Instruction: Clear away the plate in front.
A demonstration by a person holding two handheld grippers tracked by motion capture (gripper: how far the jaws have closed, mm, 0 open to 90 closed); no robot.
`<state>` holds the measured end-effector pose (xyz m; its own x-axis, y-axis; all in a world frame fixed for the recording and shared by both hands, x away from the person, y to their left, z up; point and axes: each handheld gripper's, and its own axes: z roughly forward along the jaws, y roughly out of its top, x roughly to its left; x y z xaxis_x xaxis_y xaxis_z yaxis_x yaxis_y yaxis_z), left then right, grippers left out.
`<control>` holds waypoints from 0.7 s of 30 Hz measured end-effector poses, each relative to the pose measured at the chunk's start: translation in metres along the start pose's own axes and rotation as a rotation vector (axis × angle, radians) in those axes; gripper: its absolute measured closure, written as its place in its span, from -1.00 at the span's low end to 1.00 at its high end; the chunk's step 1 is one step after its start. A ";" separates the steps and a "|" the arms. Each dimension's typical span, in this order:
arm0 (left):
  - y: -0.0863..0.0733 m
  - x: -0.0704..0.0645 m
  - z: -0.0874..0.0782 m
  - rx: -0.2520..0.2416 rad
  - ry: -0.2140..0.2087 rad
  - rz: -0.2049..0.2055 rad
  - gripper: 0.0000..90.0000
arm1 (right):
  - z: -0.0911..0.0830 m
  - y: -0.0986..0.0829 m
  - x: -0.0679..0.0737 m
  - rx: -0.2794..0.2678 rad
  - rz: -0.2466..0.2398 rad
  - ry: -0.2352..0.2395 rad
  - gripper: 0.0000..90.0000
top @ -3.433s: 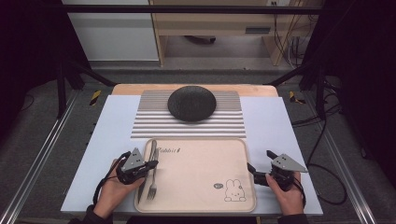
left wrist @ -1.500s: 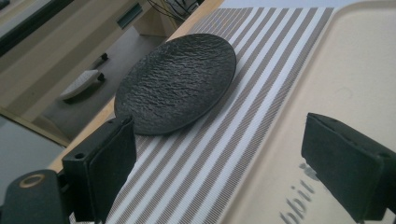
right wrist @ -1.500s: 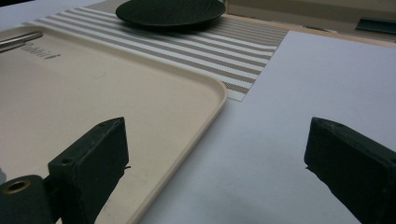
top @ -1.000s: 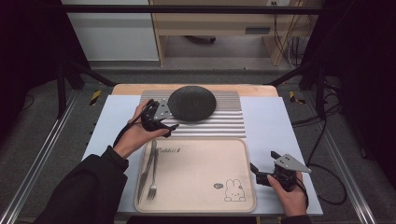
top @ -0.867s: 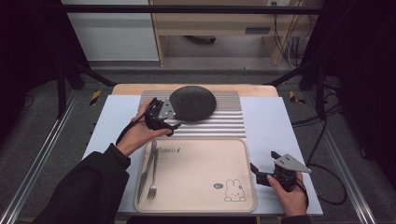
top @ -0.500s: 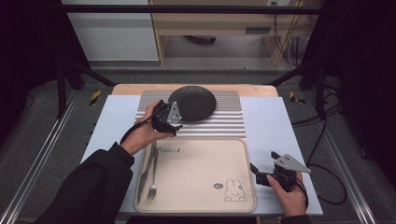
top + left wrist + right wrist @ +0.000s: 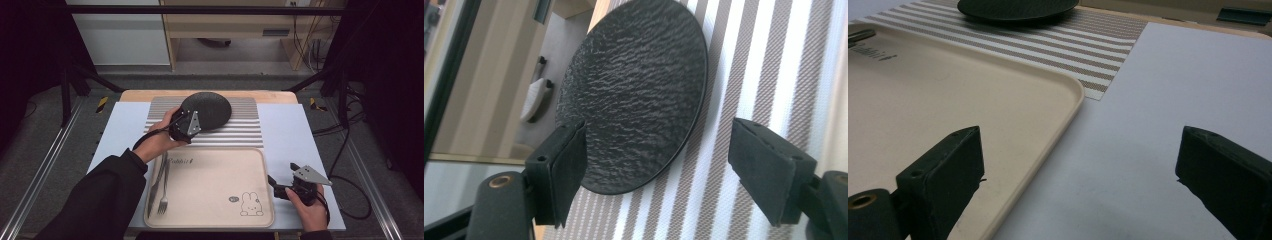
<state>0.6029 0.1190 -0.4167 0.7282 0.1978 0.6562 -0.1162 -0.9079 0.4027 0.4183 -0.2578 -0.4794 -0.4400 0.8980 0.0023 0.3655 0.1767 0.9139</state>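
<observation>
Left gripper (image 7: pixel 187 125) has moved up from the tray (image 7: pixel 210 220) to the black plate (image 7: pixel 634 95) on the striped mat (image 7: pixel 245 132) — jaws apart, straddling the near rim, grasp likely next. Right gripper (image 7: pixel 285 187) rests beside the tray — jaws apart, empty.

Left tool (image 7: pixel 659 182) jaws spread at plate (image 7: pixel 634 95) rim; striped mat (image 7: pixel 240 131) bare right of it. Tray (image 7: pixel 215 185) middle clear, forks (image 7: pixel 160 182) crowd its left edge
</observation>
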 end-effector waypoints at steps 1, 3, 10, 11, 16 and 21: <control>-0.002 0.000 0.003 0.005 0.001 -0.001 -0.46 | 0.000 0.000 0.000 -0.001 0.000 -0.001 -0.88; -0.005 0.000 0.008 0.013 -0.005 -0.002 -0.45 | 0.000 0.000 0.000 0.000 0.000 -0.003 -0.87; -0.008 -0.006 0.023 0.023 -0.005 0.030 -0.34 | 0.000 -0.001 -0.001 0.004 0.007 -0.005 -0.87; -0.008 -0.007 0.024 0.025 -0.004 0.043 -0.33 | 0.000 -0.001 -0.001 0.004 0.008 -0.005 -0.87; -0.005 -0.012 0.032 0.035 -0.001 0.076 -0.25 | 0.000 -0.001 -0.002 0.003 0.008 -0.006 -0.87; -0.005 -0.014 0.039 0.042 0.007 0.104 -0.14 | 0.000 -0.001 -0.002 0.004 0.010 -0.007 -0.87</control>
<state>0.6194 0.1063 -0.4528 0.7087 0.1045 0.6977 -0.1619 -0.9385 0.3050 0.4188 -0.2601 -0.4808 -0.4309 0.9024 0.0084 0.3726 0.1694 0.9124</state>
